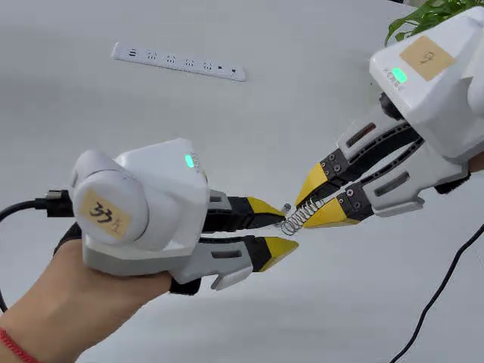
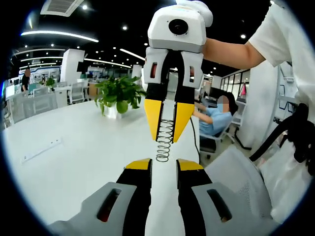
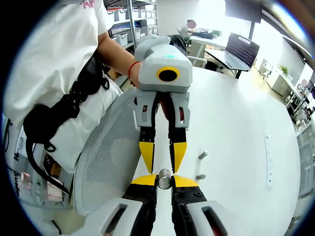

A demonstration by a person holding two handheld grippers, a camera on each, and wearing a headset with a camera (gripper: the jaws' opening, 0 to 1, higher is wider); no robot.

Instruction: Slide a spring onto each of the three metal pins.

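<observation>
My right gripper (image 3: pixel 165 181) has its jaws clamped on a spring (image 2: pixel 165 140), my left gripper (image 2: pixel 165 166) has its jaws parted and empty, and both pins (image 3: pixel 203 154) I see on the counter (image 3: pixel 236 128) look bare, so I judge none is fitted yet.

Bright, even light is given from above; in the left gripper view the ceiling lights (image 2: pixel 59 35) are seen as glowing strips. The white table (image 1: pixel 318 113) is slightly washed out, and only soft shadows are cast on it. The spring (image 1: pixel 301 215) is rendered sharply. Both gripper views are strongly bent at the edges.
</observation>
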